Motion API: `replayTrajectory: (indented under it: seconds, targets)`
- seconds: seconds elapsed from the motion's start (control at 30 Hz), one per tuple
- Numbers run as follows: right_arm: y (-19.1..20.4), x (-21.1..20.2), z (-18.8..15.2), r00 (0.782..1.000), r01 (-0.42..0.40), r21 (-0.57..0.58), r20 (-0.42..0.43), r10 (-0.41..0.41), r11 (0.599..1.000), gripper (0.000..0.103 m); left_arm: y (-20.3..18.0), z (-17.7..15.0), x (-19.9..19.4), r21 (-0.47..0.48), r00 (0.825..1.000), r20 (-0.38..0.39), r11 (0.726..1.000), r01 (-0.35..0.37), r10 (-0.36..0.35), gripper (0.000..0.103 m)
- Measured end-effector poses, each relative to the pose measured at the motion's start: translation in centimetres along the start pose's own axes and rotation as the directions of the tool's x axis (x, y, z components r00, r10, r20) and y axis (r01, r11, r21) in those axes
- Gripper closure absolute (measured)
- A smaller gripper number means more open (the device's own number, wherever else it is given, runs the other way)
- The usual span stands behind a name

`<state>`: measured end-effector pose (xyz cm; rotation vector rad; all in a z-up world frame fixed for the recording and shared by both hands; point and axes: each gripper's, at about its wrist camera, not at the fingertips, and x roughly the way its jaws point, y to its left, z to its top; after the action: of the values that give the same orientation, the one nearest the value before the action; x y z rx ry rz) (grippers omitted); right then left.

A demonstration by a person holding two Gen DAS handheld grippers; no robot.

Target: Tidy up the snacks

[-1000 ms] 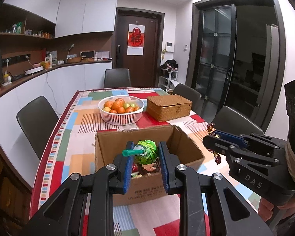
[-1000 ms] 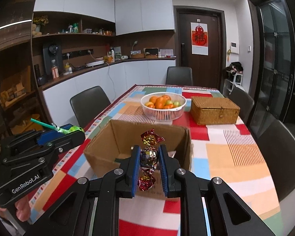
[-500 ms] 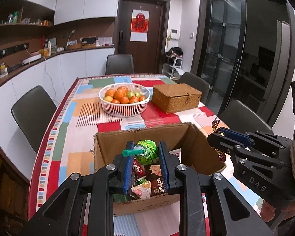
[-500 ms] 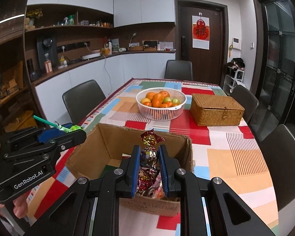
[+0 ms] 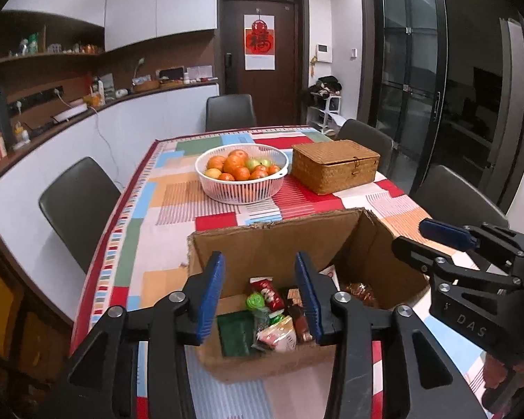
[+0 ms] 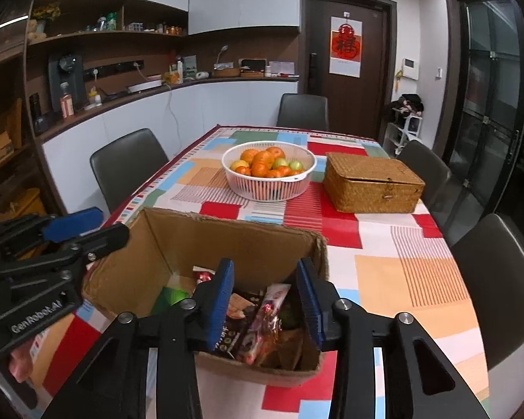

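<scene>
Both grippers hang over the open box on the patterned tablecloth: left gripper and right gripper have each just been opening, jaws now partly apart with nothing pinched between the blue pads. Snacks lie loose on the box floor, among them a green-wrapped piece and a dark packet. Beyond the box stand a white fruit basket and, just beside it, a closed wicker case.
</scene>
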<state>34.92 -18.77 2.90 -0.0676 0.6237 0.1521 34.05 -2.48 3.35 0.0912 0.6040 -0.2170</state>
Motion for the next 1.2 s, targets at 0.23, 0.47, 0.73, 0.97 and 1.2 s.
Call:
replayTrajectory:
  seconds: [0.23, 0.47, 0.73, 0.97, 1.2]
  targets:
    - [0.3, -4.1, -2.1, 0.999, 0.002, 0.008, 0.046, -0.002, 1.000, 0.055, -1.0, -2.3, -4.4, 0.020, 0.999, 0.041, 0.999, -0.027, 0.027, 0.044]
    - [0.7, -9.5, -4.8, 0.995, 0.014, 0.046, 0.098, -0.018, 0.999, 0.042, -1.9, -4.7, -9.3, 0.009, 0.996, 0.081, 1.000, -0.030, 0.029, 0.031]
    - [1.2, -13.7, -7.9, 0.992, 0.028, 0.070, 0.117, -0.036, 0.997, 0.029, -2.9, -7.1, -13.9, 0.007, 0.990, 0.126, 0.998, -0.058, 0.057, 0.012]
    - [1.3, -16.2, -10.2, 0.994, 0.023, 0.083, 0.106, -0.031, 0.996, 0.025, -3.7, -8.9, -16.9, 0.015, 0.983, 0.163, 0.996, -0.086, 0.083, 0.001]
    - [1.8, -18.7, -11.8, 0.988, 0.076, 0.072, 0.129, -0.085, 0.995, 0.019, -3.4, -10.4, -18.4, -0.025, 0.984, 0.156, 0.996, -0.086, 0.088, 0.000]
